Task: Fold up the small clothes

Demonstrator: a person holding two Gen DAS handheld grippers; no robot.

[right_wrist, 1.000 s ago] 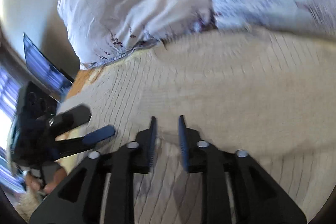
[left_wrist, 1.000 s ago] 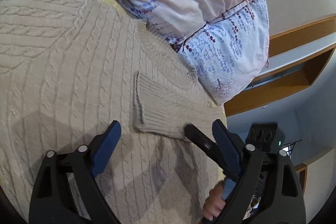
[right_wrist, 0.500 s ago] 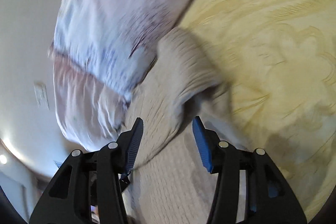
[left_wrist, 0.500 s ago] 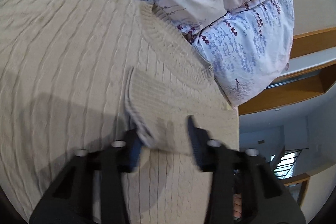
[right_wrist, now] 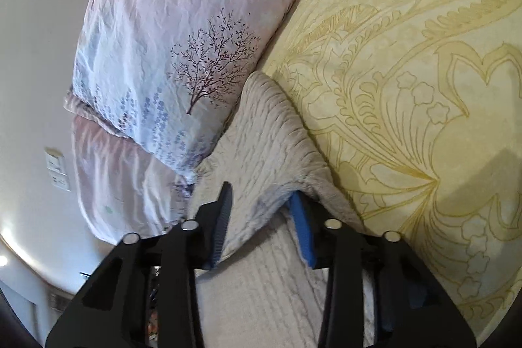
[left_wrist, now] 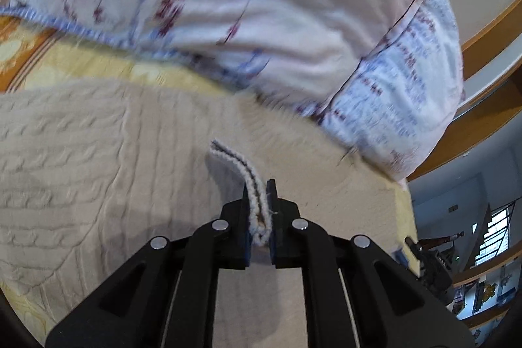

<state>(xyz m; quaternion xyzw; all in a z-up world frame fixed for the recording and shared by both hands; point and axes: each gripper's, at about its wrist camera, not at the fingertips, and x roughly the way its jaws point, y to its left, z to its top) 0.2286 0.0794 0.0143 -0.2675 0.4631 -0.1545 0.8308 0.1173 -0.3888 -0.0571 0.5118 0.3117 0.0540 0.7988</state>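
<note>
A beige cable-knit sweater (left_wrist: 98, 152) lies spread on the bed. In the left wrist view its ribbed sleeve cuff (left_wrist: 235, 162) stands up from the sweater body. My left gripper (left_wrist: 259, 185) is shut on that cuff, and the doubled knit edge shows between the narrow jaws. In the right wrist view a corner of the sweater (right_wrist: 267, 126) lies beside the pillow. My right gripper (right_wrist: 261, 198) straddles it with jaws still apart and closing. The fabric tents over the blue right pad (right_wrist: 301, 224), and the left finger lies against its upper side.
A pink and blue floral pillow (left_wrist: 261, 5) (right_wrist: 182, 38) lies against the sweater's far edge. The yellow patterned bedspread (right_wrist: 407, 54) (left_wrist: 81, 67) stretches out around it. A wooden shelf (left_wrist: 483, 31) and a white wall with a socket (right_wrist: 57, 168) stand beyond the bed.
My left gripper went from wide open to shut on the cuff and raised it off the sweater. My right gripper rolled and swung from the sweater's middle to its corner by the pillow.
</note>
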